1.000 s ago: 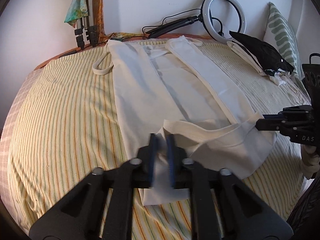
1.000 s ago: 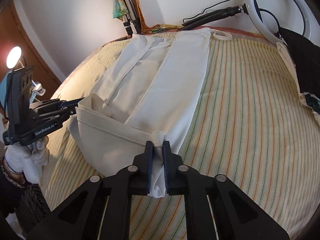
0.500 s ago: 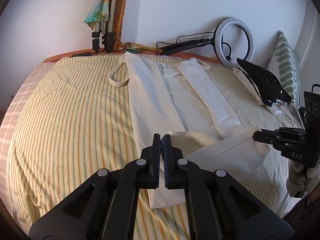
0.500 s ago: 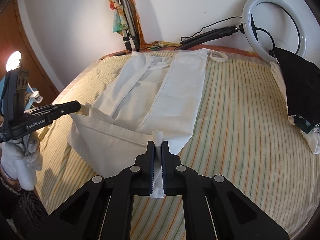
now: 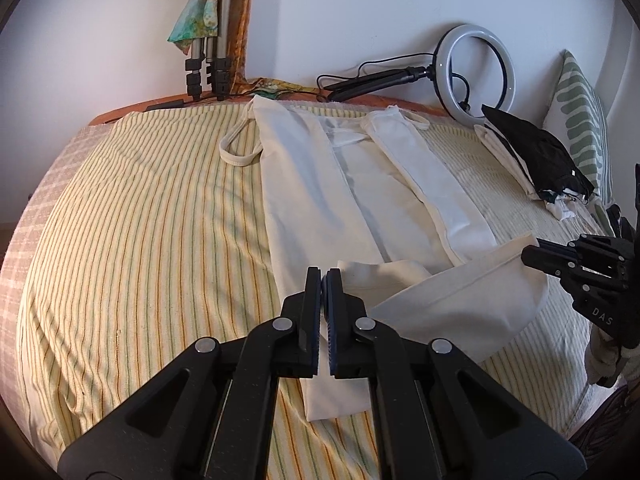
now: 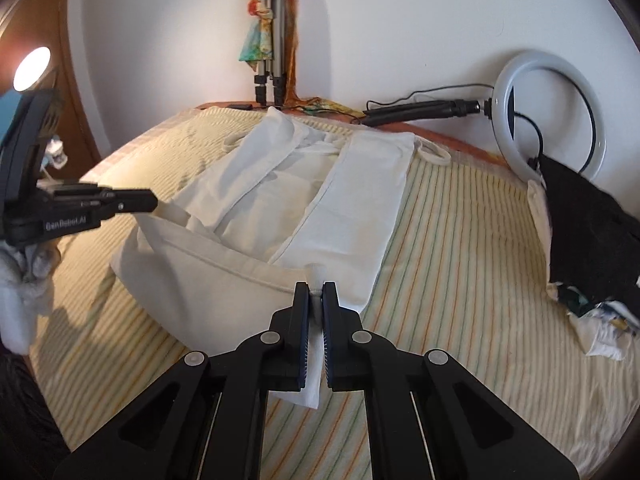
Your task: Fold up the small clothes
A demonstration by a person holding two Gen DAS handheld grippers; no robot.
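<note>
A cream cloth garment (image 5: 352, 184) lies lengthwise on the striped bed, its two long sides folded inward, with strap loops at the far end. It also shows in the right wrist view (image 6: 288, 200). My left gripper (image 5: 324, 276) is shut on the near left corner of its hem. My right gripper (image 6: 316, 292) is shut on the near right corner. The near hem (image 5: 460, 300) hangs lifted between both grippers, above the bed. The right gripper also shows in the left wrist view (image 5: 536, 254), and the left gripper in the right wrist view (image 6: 148, 202).
The bed has a yellow striped cover (image 5: 140, 240). A ring light (image 5: 476, 64) on a stand lies at the far edge. A pile of black and white clothes (image 5: 536, 156) sits at the right, beside a green patterned pillow (image 5: 580, 120). Tripod legs (image 5: 208, 64) stand against the wall.
Both grippers have risen and pulled back with the near hem, lifting it off the bed. The left jaws have closed tighter on the cloth.
</note>
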